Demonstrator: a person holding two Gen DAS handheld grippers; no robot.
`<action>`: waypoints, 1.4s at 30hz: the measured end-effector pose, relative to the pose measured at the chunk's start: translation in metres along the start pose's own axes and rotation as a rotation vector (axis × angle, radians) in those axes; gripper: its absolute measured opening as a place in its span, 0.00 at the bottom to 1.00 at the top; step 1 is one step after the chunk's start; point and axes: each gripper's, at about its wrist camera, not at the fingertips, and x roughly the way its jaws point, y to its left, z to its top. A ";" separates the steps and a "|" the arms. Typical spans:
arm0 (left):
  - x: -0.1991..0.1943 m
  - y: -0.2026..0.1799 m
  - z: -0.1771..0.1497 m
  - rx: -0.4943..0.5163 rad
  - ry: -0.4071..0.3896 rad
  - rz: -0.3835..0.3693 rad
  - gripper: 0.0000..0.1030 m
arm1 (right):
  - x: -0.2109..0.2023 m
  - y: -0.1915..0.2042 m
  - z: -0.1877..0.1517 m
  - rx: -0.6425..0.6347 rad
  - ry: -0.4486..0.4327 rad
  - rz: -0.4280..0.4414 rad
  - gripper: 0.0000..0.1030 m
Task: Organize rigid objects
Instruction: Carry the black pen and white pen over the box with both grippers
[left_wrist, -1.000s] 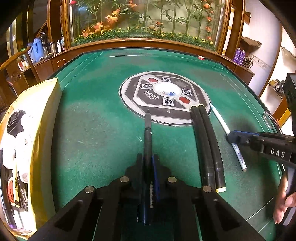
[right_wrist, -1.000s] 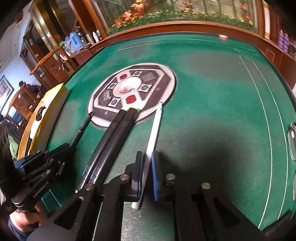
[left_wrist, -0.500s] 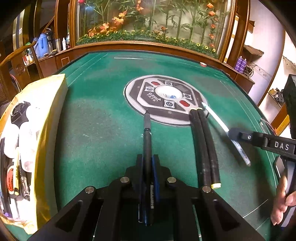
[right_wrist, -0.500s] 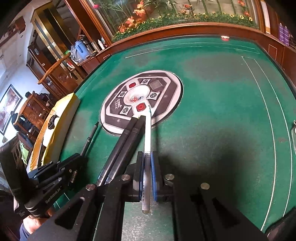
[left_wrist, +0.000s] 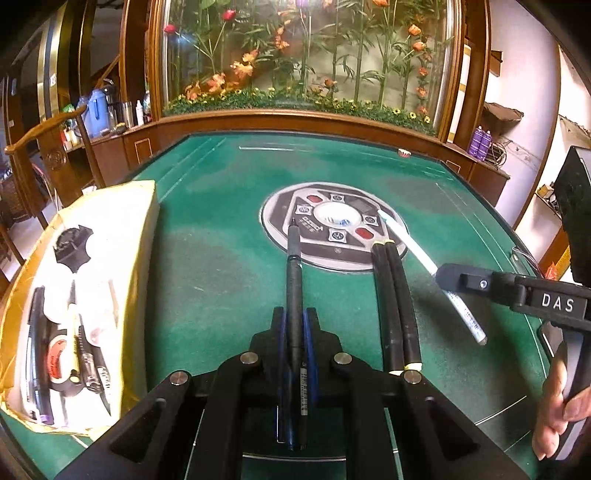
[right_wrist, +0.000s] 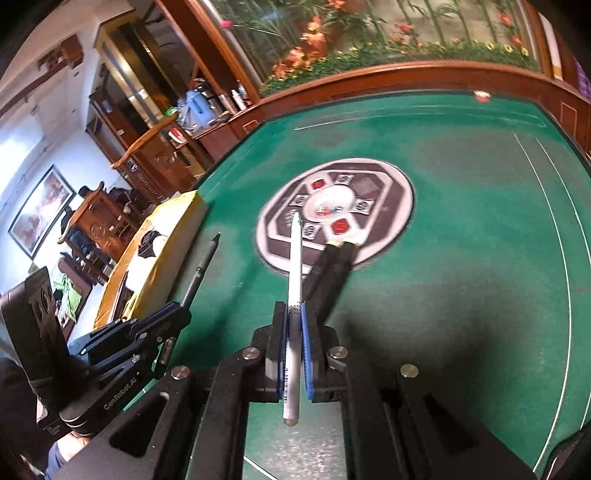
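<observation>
While each hand-held gripper (left_wrist: 295, 328) clamps a pen, two black tubes (left_wrist: 397, 306) lie between.

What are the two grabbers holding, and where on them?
The left gripper pinches the black pen near its back end; the right gripper pinches the white pen near its back end.

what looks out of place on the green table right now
Two black markers lie loose side by side on the green table, their tips on the round centre panel, while other pens already sit in the yellow box. Nothing looks spilled or damaged.
</observation>
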 end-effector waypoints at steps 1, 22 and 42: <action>-0.003 0.000 0.000 0.004 -0.009 0.009 0.08 | 0.000 0.003 -0.001 -0.002 0.000 0.013 0.07; -0.048 0.017 0.000 0.012 -0.129 0.115 0.08 | -0.006 0.059 -0.013 -0.092 -0.014 0.103 0.07; -0.065 0.061 -0.005 -0.068 -0.164 0.159 0.08 | 0.015 0.129 -0.012 -0.173 0.046 0.187 0.07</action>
